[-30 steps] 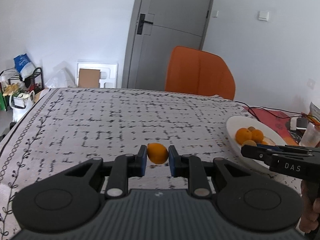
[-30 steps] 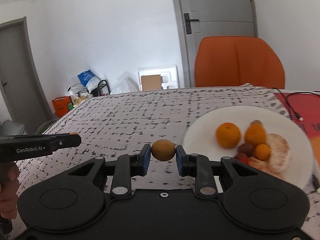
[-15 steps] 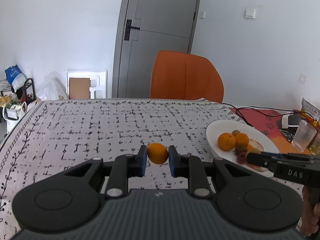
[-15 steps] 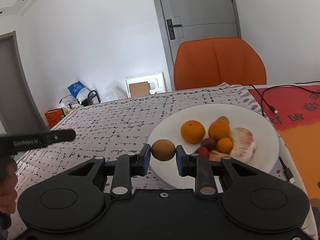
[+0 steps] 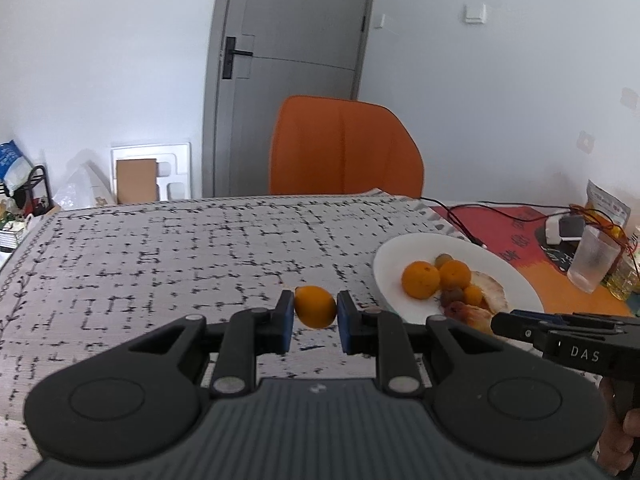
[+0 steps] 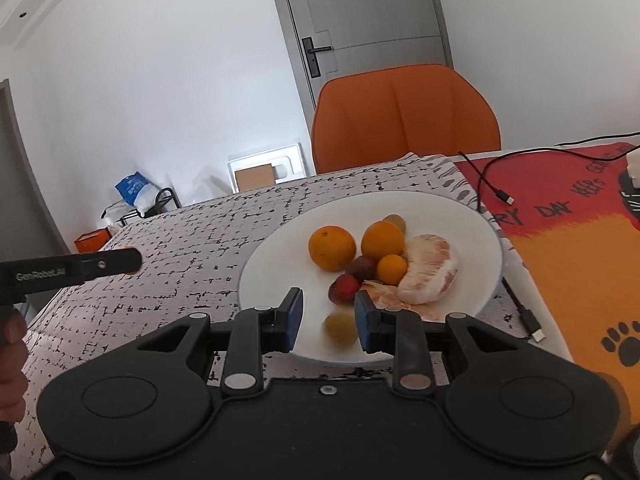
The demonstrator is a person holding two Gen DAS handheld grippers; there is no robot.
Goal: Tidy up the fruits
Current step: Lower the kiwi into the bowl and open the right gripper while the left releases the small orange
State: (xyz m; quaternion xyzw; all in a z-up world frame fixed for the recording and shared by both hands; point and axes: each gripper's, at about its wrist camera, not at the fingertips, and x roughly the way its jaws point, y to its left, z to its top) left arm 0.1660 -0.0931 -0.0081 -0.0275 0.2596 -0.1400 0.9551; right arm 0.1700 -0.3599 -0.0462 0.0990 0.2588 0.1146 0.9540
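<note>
Over the patterned tablecloth [image 5: 168, 264], the left gripper [image 5: 316, 314] is clenched on a small orange fruit [image 5: 315, 306], both blue pads pressed against its sides, holding it clear of the cloth and to the left of the white plate [image 5: 394, 258]. The right gripper [image 6: 329, 318] hangs above the near rim of the plate [image 6: 272, 256] with its jaws spread wider than the fruit between them: a small yellow-brown fruit [image 6: 340, 329], blurred, sits lower than the pads, close to the right pad, and touches neither. Whether it already rests on the plate cannot be told. Farther back on the plate lie a large orange [image 6: 332, 248], a second orange [image 6: 383, 240], a smaller one [image 6: 392, 269], two dark red fruits and a peeled pomelo piece [image 6: 428, 276].

White lettering reads "DAS" on the right gripper's body as seen by the left wrist camera [image 5: 584, 352], and "GenRobot.AI" on the left gripper's side as seen by the right wrist camera [image 6: 40, 275]. The red and orange mat [image 6: 568, 220] carries dark letters, partly readable as "RY DAY KEEPS", and a paw print.
</note>
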